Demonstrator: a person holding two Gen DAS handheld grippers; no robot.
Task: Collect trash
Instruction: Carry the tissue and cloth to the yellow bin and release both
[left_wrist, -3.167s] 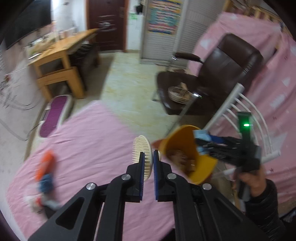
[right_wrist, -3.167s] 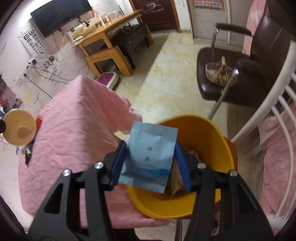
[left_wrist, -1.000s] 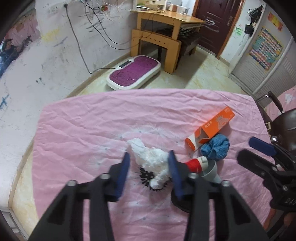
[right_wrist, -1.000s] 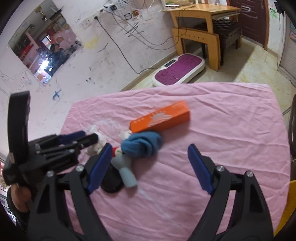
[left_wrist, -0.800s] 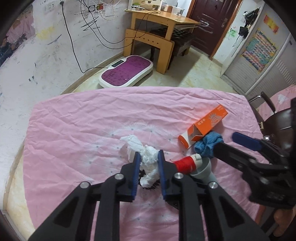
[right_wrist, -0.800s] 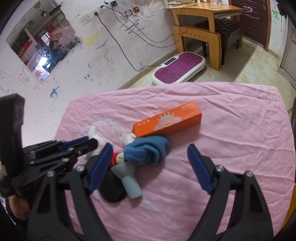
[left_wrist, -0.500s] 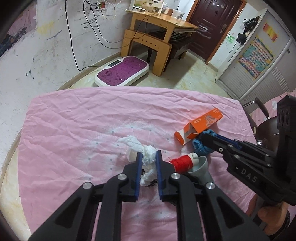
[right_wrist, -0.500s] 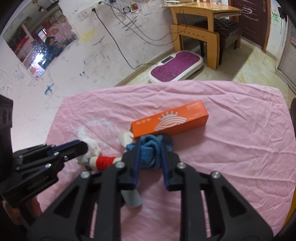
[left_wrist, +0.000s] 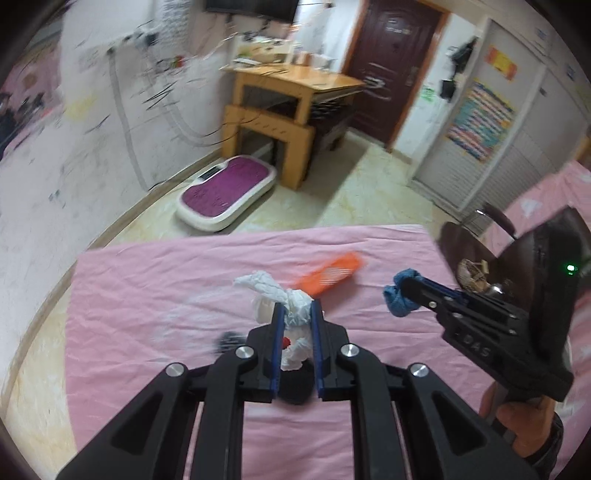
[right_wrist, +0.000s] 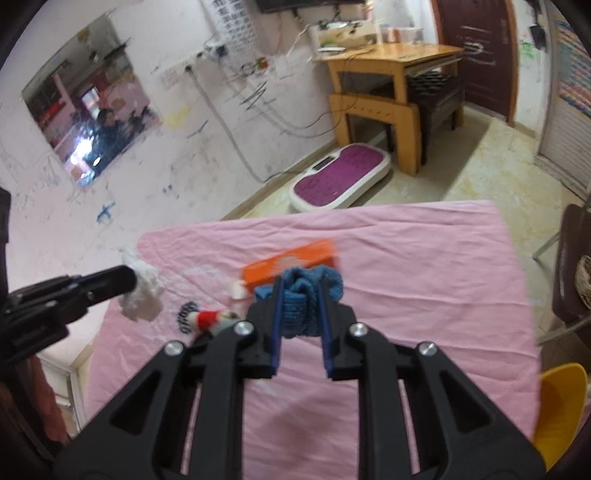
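My left gripper (left_wrist: 295, 317) is shut on a crumpled white tissue (left_wrist: 291, 302) and holds it above the pink-covered table (left_wrist: 147, 314). It also shows in the right wrist view (right_wrist: 142, 291). My right gripper (right_wrist: 300, 295) is shut on a blue knitted cloth (right_wrist: 306, 291), lifted off the table; the cloth also shows in the left wrist view (left_wrist: 400, 299). An orange box (left_wrist: 328, 275) lies on the table behind both grippers, also seen in the right wrist view (right_wrist: 291, 264).
A small red-and-white object (right_wrist: 210, 317) and a dark brush-like thing (right_wrist: 184, 312) lie on the table at left. A yellow bin (right_wrist: 561, 406) stands at the table's right edge. A brown chair (left_wrist: 517, 258), a purple scale (left_wrist: 227, 192) and a wooden desk (left_wrist: 291, 99) stand beyond.
Both grippers closed on their items and lifted: the left raised the white tissue, the right raised the blue cloth off the table. The orange box stayed on the table.
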